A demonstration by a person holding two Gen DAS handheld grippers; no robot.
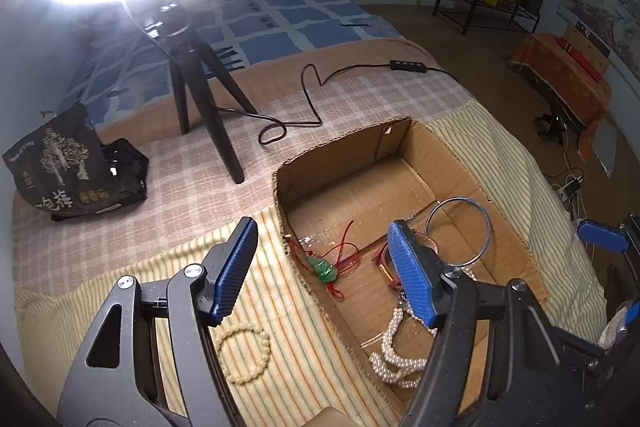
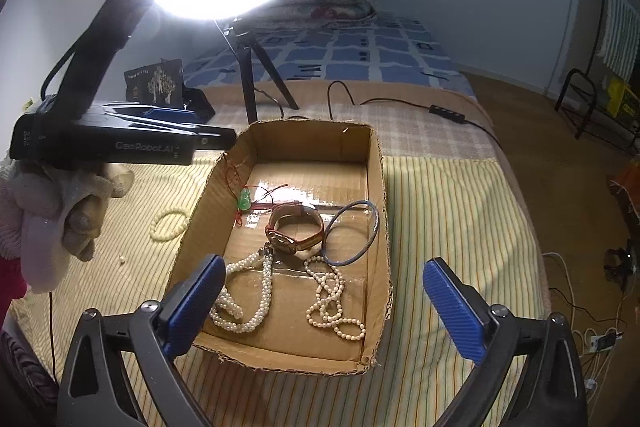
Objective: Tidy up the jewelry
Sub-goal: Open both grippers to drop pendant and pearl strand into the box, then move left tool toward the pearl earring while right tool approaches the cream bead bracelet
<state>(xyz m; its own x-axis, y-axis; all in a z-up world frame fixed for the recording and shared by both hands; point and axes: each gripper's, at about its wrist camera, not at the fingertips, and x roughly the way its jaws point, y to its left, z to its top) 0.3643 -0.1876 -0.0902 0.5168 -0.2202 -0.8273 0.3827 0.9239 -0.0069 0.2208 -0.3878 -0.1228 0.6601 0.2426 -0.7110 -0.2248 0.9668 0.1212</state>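
Note:
An open cardboard box (image 2: 378, 187) lies on a striped cloth. It holds a green pendant on red cord (image 2: 245, 201), a brown watch (image 2: 296, 229), a metal bangle (image 2: 352, 237) and two pearl strands (image 2: 248, 291). In the left wrist view the box (image 1: 280, 183), pendant (image 1: 324, 269), bangle (image 1: 458, 231) and pearls (image 1: 394, 355) show too. A pale bead bracelet (image 1: 244, 351) lies on the cloth left of the box, also in the right wrist view (image 2: 170, 225). My left gripper (image 1: 324, 271) is open and empty above the box's left wall. My right gripper (image 2: 324, 303) is open and empty over the box's near end.
A ring light on a black tripod (image 1: 200, 107) stands behind the box, its cable (image 1: 312, 99) trailing right. A dark printed bag (image 1: 68, 167) lies at far left. A single loose pearl (image 2: 121, 259) lies on the cloth. The bed edge drops to the floor at right.

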